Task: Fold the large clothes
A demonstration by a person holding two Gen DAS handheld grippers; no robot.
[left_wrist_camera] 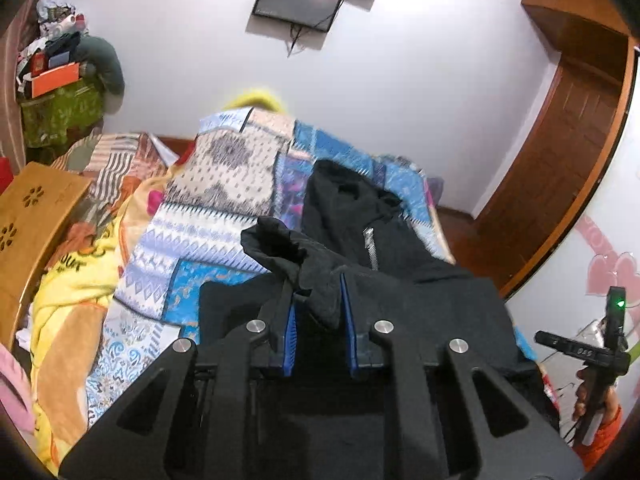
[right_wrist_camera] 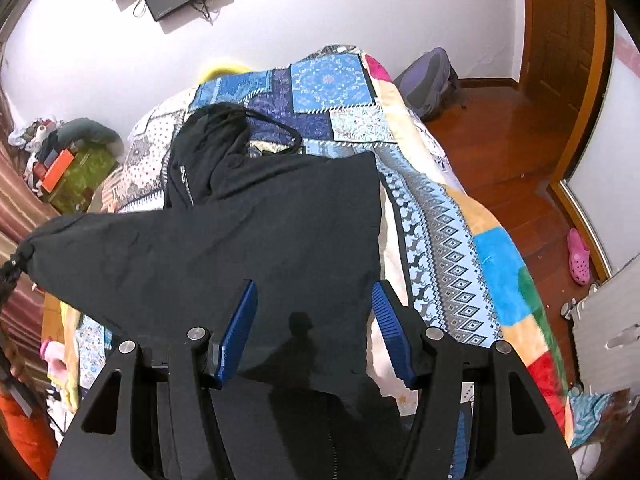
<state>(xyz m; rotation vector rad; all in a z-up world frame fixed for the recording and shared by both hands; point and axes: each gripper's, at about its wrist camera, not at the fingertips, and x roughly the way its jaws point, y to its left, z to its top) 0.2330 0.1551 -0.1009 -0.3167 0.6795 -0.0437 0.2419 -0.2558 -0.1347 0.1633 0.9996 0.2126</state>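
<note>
A black zip-up hoodie (right_wrist_camera: 260, 216) lies spread on a bed covered with a blue patchwork blanket (right_wrist_camera: 440, 240). Its hood and drawstring point toward the far end of the bed, near the white wall, and its body reaches back to the near edge. One sleeve (right_wrist_camera: 80, 236) stretches out toward the bed's left edge, lifted off the blanket.

The left gripper (left_wrist_camera: 318, 292) has its jaws closed on the cuff (left_wrist_camera: 288, 248) of that sleeve; bunched black cloth fills the narrow gap between the blue pads and sticks out beyond them. The hoodie's zipper (left_wrist_camera: 370, 248) shows just past the cuff.

The right gripper (right_wrist_camera: 314, 292) hangs over the hoodie's lower part near the bed's near edge. Its jaws stand apart and the pads grip nothing; the flat black cloth lies beneath them.

In the left wrist view, a hand (left_wrist_camera: 592, 396) with an orange sleeve holds the handle of the other gripper at the right edge.
</note>
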